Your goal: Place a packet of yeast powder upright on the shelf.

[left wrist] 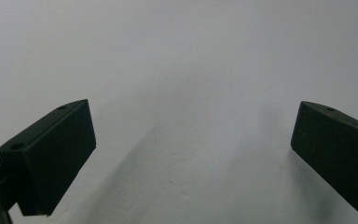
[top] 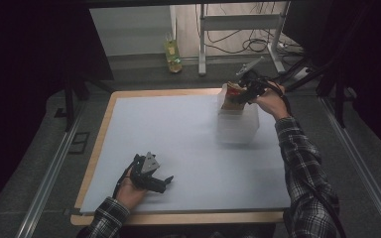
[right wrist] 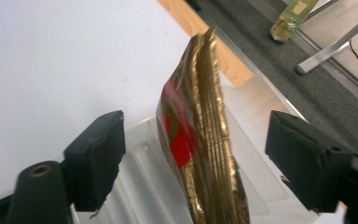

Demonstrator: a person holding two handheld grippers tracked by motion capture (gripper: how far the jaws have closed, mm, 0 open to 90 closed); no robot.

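At the table's (top: 129,148) two o'clock corner, a gold-and-red packet (right wrist: 198,140) stands on edge in a clear bin (top: 238,124), between the right gripper's (right wrist: 193,158) jaws, which are spread wide and clear of it on both sides. Near seven o'clock, the left gripper (left wrist: 193,154) rests low over the bare white tabletop, its jaws wide apart and holding nothing. A bottle (top: 172,54) stands on the floor beyond the twelve o'clock edge.

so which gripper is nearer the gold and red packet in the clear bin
Right. The right gripper is at the gold and red packet, its jaws open either side of it over the clear bin. The left gripper rests far off at the table's near left.
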